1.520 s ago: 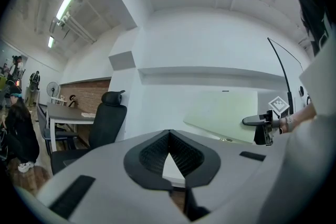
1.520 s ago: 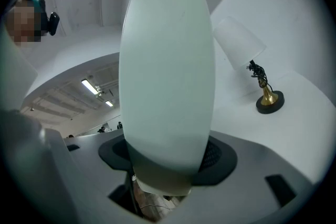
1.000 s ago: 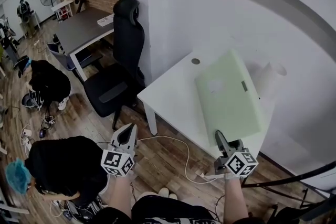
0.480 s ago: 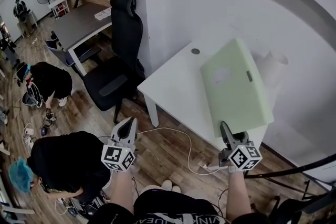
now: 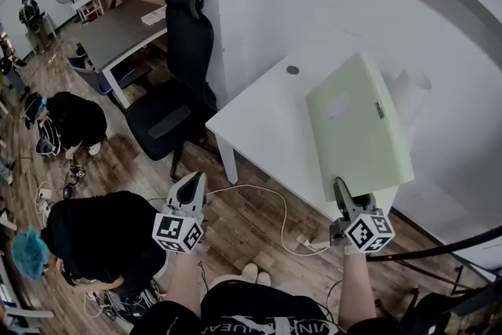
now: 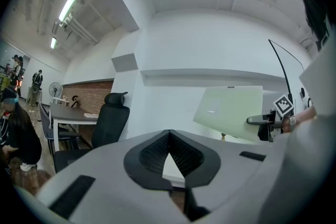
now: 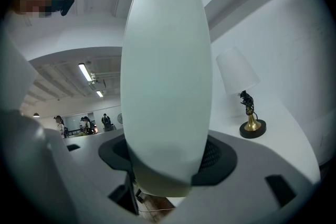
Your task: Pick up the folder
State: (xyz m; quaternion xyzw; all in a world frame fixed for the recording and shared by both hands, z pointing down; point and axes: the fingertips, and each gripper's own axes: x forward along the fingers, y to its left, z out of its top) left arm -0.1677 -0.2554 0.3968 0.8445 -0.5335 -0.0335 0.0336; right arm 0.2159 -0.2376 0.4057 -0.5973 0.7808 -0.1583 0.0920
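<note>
The pale green folder (image 5: pixel 357 125) hangs in the air above the white table (image 5: pixel 259 129), tilted. My right gripper (image 5: pixel 342 188) is shut on its near edge. In the right gripper view the folder (image 7: pixel 167 86) fills the middle, with the jaws of the right gripper (image 7: pixel 167 160) clamped on either side of it. In the left gripper view the folder (image 6: pixel 231 110) shows at the right with the right gripper (image 6: pixel 257 120) on its edge. My left gripper (image 5: pixel 192 183) is shut and holds nothing, off the table's near left side over the floor; its tips (image 6: pixel 168 132) meet.
A black office chair (image 5: pixel 176 90) stands left of the table. A lamp with a white shade (image 7: pixel 247 92) sits on the table's far right by the wall. A white cable (image 5: pixel 267 204) runs over the wooden floor. People crouch at the left (image 5: pixel 94 235). A grey desk (image 5: pixel 118 35) stands further back.
The folder has shifted slightly up and to the right in the head view, still in my right gripper. The left gripper has stayed put.
</note>
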